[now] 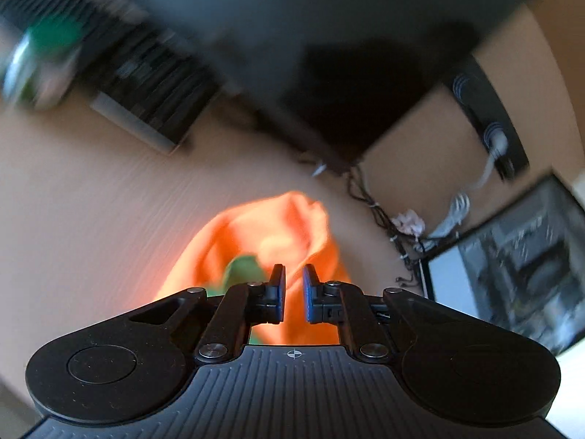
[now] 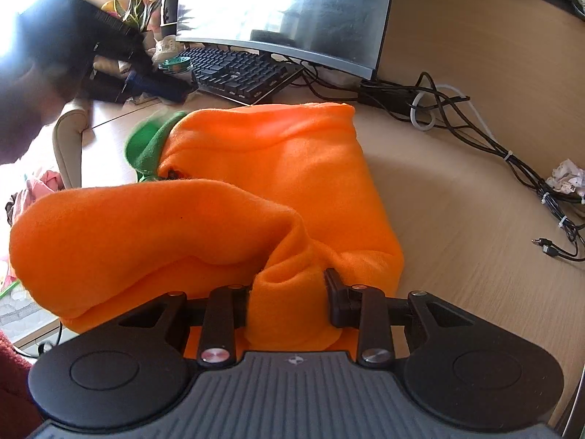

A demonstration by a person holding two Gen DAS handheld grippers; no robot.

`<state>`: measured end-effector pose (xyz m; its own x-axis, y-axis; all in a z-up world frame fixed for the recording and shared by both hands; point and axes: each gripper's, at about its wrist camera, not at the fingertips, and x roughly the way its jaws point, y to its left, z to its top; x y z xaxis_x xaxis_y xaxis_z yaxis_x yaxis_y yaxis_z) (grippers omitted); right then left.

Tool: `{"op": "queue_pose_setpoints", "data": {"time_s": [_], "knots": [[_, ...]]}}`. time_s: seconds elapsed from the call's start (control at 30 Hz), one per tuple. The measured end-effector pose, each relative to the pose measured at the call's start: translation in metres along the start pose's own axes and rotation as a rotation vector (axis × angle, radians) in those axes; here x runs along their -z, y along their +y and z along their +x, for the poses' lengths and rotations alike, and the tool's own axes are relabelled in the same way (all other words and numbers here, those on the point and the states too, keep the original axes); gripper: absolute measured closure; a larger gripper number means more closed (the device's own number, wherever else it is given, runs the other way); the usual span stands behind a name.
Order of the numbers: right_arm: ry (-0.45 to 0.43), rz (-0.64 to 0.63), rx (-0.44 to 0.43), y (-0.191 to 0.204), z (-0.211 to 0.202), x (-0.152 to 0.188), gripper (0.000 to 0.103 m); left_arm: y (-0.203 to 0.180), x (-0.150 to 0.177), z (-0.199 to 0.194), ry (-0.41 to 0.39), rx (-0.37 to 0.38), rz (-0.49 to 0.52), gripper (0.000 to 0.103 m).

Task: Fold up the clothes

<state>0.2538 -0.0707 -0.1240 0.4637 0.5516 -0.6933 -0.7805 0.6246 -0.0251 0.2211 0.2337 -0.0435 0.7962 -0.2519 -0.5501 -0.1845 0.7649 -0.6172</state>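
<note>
An orange fleece garment (image 2: pixel 263 168) with a green collar part (image 2: pixel 146 146) lies bunched on the wooden desk (image 2: pixel 457 219). My right gripper (image 2: pixel 290 285) is shut on a thick fold at the garment's near edge; cloth bulges up between its fingers and hides the left one. A rolled orange part stretches left from that grip. My left gripper (image 1: pixel 293 274) hovers above the garment (image 1: pixel 278 226), its jaws drawn together to a narrow slit with nothing in them. In the right wrist view the left gripper (image 2: pixel 109 55) is a dark blur at the upper left.
A black keyboard (image 2: pixel 241 69) and a curved monitor (image 2: pixel 292 11) stand behind the garment. Black and white cables (image 2: pixel 475 128) trail along the right with a crumpled paper (image 2: pixel 566 177). A chair back (image 2: pixel 67 146) stands left of the desk.
</note>
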Motion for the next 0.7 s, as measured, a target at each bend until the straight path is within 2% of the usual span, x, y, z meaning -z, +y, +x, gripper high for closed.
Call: {"op": "queue_pose_setpoints", "data": {"time_s": [0.07,0.13,0.17,0.27,0.4,0.5,0.6,0.7], "knots": [[-0.002,0.003,0.003,0.000,0.000,0.000,0.072,-0.017,-0.002,0.013,0.012,0.000,0.063,0.092],[-0.003,0.005,0.004,0.000,0.000,0.000,0.072,-0.018,-0.002,0.014,0.023,0.015,0.044,0.091],[-0.004,0.010,0.005,-0.001,0.000,0.001,0.072,-0.014,-0.003,0.010,0.025,0.036,0.005,0.089],[-0.010,0.025,0.008,-0.001,0.001,0.002,0.072,0.010,0.004,-0.012,0.023,0.046,-0.126,0.062],[-0.009,0.022,0.010,0.000,0.001,0.002,0.072,0.056,0.040,-0.026,0.059,0.090,-0.442,0.058],[-0.003,0.012,0.000,-0.001,0.001,0.001,0.072,0.080,0.071,-0.020,0.097,0.109,-0.622,0.055],[0.004,-0.002,-0.008,-0.002,0.003,-0.002,0.072,0.087,0.084,-0.007,0.118,0.114,-0.681,0.052],[0.007,-0.013,-0.010,-0.002,0.005,-0.004,0.072,0.081,0.078,0.000,0.084,0.099,-0.649,0.054]]}}
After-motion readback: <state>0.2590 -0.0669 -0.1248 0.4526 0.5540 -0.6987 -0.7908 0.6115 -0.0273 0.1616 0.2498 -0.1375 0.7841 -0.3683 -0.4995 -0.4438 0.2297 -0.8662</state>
